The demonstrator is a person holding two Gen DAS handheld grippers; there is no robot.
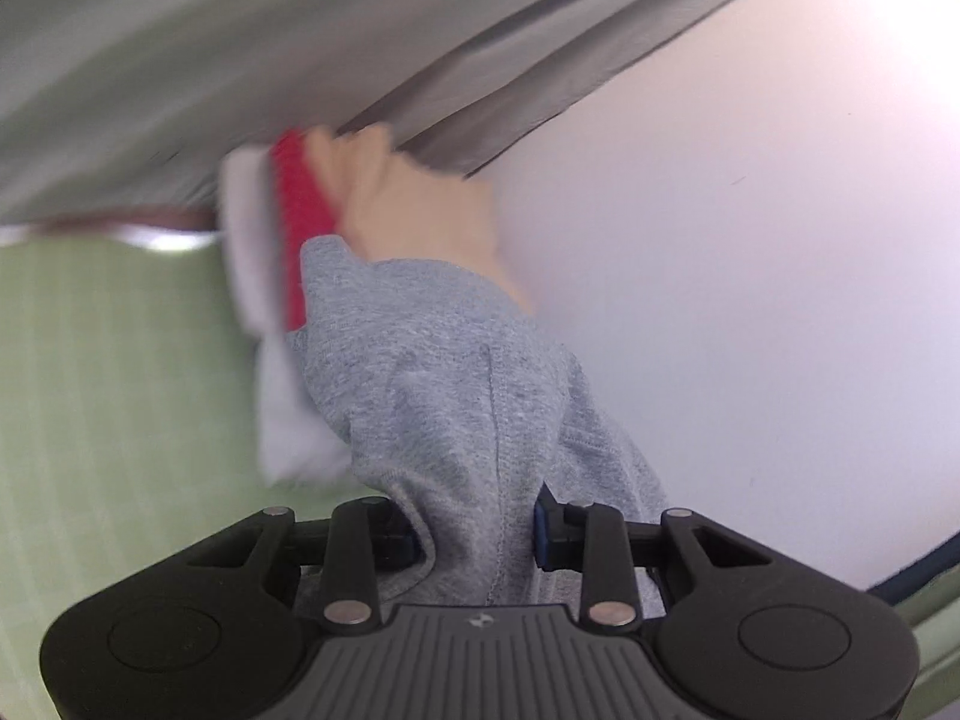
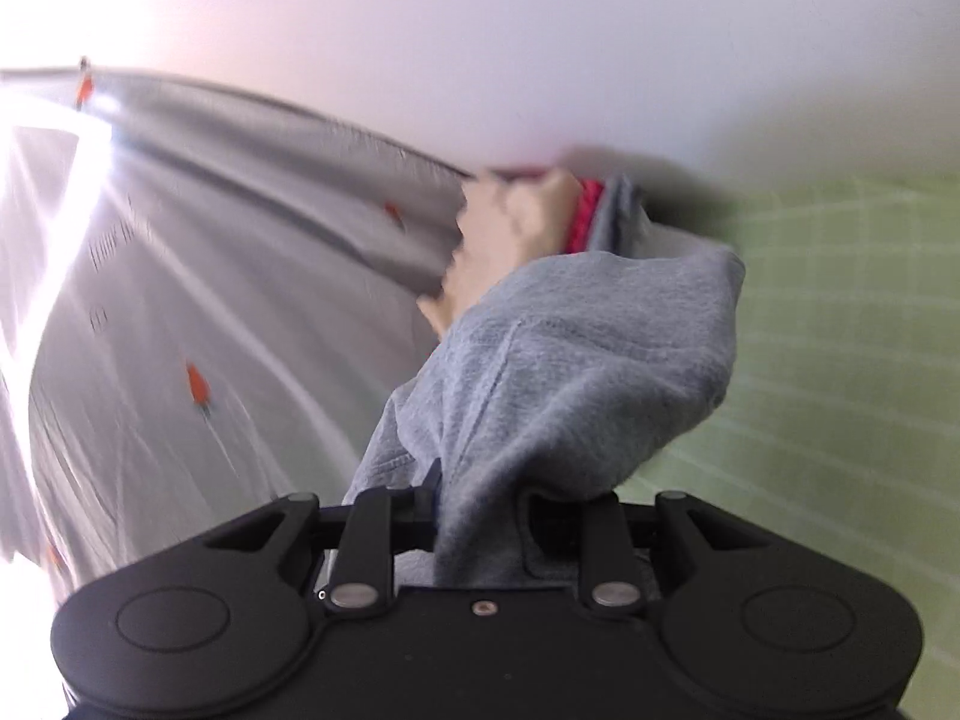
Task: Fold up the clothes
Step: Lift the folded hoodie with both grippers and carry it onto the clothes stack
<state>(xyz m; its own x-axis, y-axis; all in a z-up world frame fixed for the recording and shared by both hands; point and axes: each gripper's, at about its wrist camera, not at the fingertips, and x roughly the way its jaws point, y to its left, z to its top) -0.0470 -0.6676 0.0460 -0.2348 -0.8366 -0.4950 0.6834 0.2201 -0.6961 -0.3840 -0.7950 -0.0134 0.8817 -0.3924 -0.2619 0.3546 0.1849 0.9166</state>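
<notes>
Fingers [image 1: 543,531] of both grippers clench grey cloth [image 1: 444,372], left [image 1: 477,534] and right [image 2: 480,516], above green mat [image 1: 108,390].

Black tool [image 1: 477,534] w/ silver rivets; red sleeve [image 1: 300,210], prob. blurred.

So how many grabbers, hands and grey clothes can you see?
Grippers: 2 (left gripper, right gripper)
Hands: 2 (right hand, left hand)
Grey clothes: 1 (grey garment, held by both grippers)
Total: 5
</notes>
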